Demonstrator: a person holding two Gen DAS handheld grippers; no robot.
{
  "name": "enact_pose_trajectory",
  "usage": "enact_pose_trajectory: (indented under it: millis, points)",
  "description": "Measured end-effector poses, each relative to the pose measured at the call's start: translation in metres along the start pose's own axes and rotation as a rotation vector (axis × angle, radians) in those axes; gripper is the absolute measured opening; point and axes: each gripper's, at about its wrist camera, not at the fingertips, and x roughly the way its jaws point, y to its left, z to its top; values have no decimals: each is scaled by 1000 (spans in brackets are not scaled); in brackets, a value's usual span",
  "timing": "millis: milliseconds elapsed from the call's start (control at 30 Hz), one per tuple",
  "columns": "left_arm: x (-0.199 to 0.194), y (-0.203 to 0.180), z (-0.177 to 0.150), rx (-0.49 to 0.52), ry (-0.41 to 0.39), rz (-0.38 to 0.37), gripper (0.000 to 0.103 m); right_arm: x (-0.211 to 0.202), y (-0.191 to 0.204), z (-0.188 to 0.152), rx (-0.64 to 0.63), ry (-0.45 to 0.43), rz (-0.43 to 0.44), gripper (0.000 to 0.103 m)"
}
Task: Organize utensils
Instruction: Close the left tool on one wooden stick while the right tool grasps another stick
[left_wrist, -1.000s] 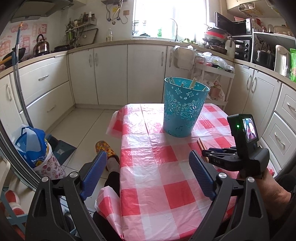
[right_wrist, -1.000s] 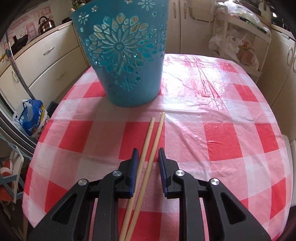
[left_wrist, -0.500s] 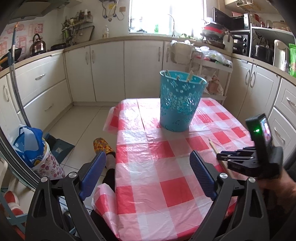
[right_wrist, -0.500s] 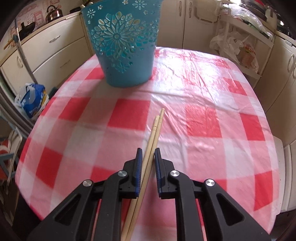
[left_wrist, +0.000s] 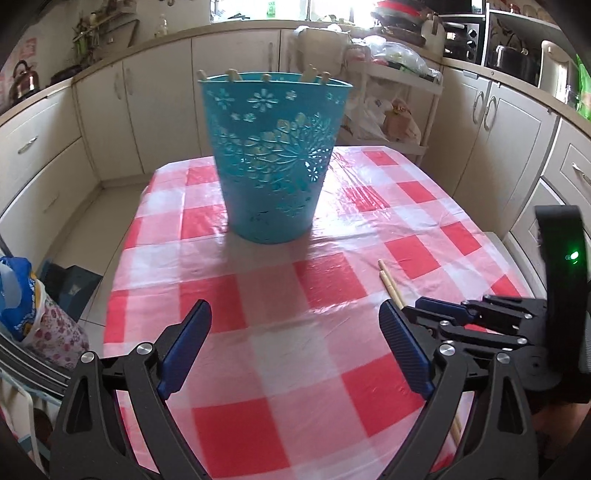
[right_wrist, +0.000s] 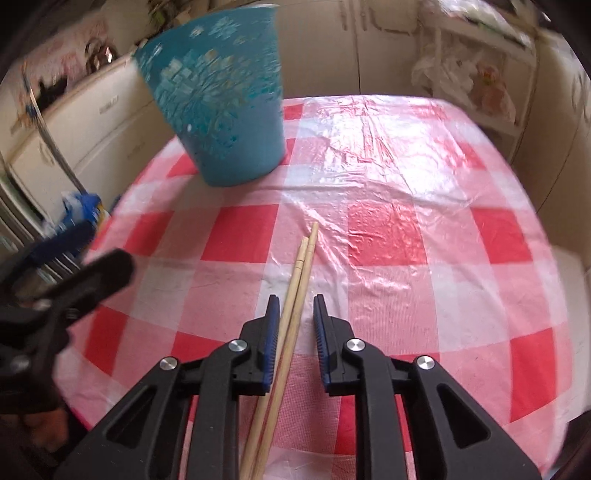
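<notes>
A pair of wooden chopsticks (right_wrist: 301, 273) lies on the red-and-white checked tablecloth (right_wrist: 388, 229). They run between the fingers of my right gripper (right_wrist: 294, 301), whose jaws stand a little apart around them, not pressing. The chopstick tips also show in the left wrist view (left_wrist: 388, 280). A blue cut-out bucket (left_wrist: 275, 158) stands at the far side of the table, with several wooden utensil ends sticking out of its rim. It also shows in the right wrist view (right_wrist: 218, 96). My left gripper (left_wrist: 295, 325) is wide open and empty above the table's near half.
The right gripper's body and camera (left_wrist: 517, 321) sit at the right of the left wrist view. Kitchen cabinets (left_wrist: 140, 110) surround the table. A rack with bags (left_wrist: 388, 110) stands behind it. A blue bag (left_wrist: 22, 295) sits on the floor at the left.
The right gripper's jaws have parted from a near-shut grip on the chopsticks. The left gripper has moved forward over the table toward the bucket, and now shows in the right wrist view.
</notes>
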Motion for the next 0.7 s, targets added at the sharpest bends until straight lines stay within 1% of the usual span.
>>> enact_pose_trajectory:
  millis: [133,200,267,333,367,467,567,600,633,667,700]
  points:
    - [10,-9,-1,5,16,3,88,-2,-3,1,10,-12,3,19]
    - [12,-12,-2,11,26,6,88,-7,-8,4,48,-34,39,19]
    - [13,-13,-4,8,32,3,88,-8,-6,6,26,-41,7,19]
    - [14,-15,-5,9,40,-1,88,-4,-4,6,14,-26,9,19]
    - [14,-17,-6,12,42,0,88,-1,-1,5,-5,-13,-4,19]
    - [14,-17,-8,12,47,-1,88,0,-3,5,-4,-8,-3,19]
    - [14,-16,-9,6,51,9,88,1,3,4,-62,0,-49,17]
    - [15,-15,-9,5,56,7,88,0,7,4,-100,7,-85,16]
    - [17,-15,-9,4,61,5,88,-3,10,3,-142,10,-142,16]
    - [18,-16,-8,4,64,5,88,-6,8,1,-157,11,-181,14]
    - [19,-18,-7,8,64,4,88,-9,4,-1,-145,14,-182,10]
